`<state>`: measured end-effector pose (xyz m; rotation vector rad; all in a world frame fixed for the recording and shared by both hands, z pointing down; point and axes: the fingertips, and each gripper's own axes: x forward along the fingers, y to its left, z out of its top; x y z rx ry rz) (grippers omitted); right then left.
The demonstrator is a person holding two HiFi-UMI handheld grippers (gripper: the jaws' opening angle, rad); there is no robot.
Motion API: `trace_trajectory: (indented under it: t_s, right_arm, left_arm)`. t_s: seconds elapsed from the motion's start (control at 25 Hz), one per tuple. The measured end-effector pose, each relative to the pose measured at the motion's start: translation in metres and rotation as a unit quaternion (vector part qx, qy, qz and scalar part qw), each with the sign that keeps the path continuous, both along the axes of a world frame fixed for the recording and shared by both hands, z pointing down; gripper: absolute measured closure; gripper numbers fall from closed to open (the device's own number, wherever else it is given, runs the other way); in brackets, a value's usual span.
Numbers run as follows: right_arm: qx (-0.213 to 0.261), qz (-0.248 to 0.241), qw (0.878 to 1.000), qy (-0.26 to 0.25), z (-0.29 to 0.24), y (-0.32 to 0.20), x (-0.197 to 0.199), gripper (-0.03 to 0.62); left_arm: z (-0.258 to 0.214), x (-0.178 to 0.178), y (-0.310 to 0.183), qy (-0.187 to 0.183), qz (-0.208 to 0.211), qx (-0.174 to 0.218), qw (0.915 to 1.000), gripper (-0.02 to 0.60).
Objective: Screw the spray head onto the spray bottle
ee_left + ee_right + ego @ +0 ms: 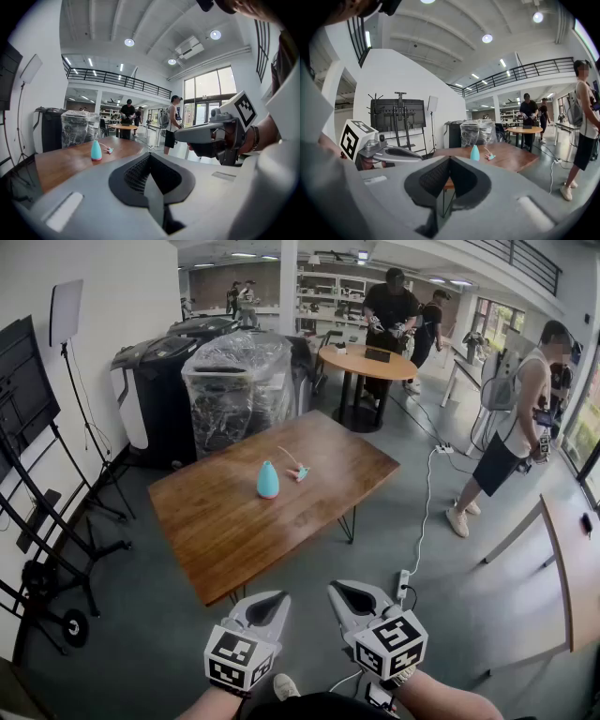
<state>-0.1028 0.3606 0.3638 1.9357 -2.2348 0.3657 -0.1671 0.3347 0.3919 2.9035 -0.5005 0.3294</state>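
Spray bottle (268, 480): teal, teardrop shape, upright on the wooden table (225, 531), roughly mid-top and toward the far edge. Neck is bare, no head on it.

Spray head (298, 471): lies on the same table just to the bottle's right, not touching it. Pink and teal, with a thin pale tube running off toward the far edge.

Left gripper (272, 601): low in the head view, over the grey floor and well short of the table. Jaws are pressed together with nothing between them. Its nose aims toward the table, dipped slightly.

Right gripper (343, 592): just beside the left one with a small gap between them, same attitude. Jaws are fully together and empty.

Surroundings:
- A plastic-wrapped bin (239, 381) stands behind the table's far edge, with black bins (161, 381) to its left.
- A round table (367, 362) sits further back, with two people standing at it.
- Another person (511, 437) stands to the right.
- A white power strip (404, 583) with its cable lies on the floor right of the wooden table.
- A black stand (37, 521) sits along the left wall.
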Motion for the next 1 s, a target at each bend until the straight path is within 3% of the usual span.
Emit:
trace_trajectory:
  t_s: [0.28, 0.52, 1.0]
  right_arm:
    - [-0.006, -0.008, 1.000, 0.007, -0.002, -0.050, 0.001, 0.602]
    - [-0.016, -0.025, 1.000, -0.002, 0.008, -0.081, 0.021, 0.602]
    - [-0.044, -0.097, 0.994, -0.023, 0.034, -0.155, 0.126, 0.602]
  left_arm:
    - [0.001, -0.003, -0.049, 0.000, -0.010, -0.002, 1.0000, 0.565]
    - [0.018, 0.017, -0.073, -0.019, -0.017, -0.012, 0.9996, 0.565]
    - [0.039, 0.126, -0.145, -0.066, -0.079, -0.015, 0.9945, 0.565]
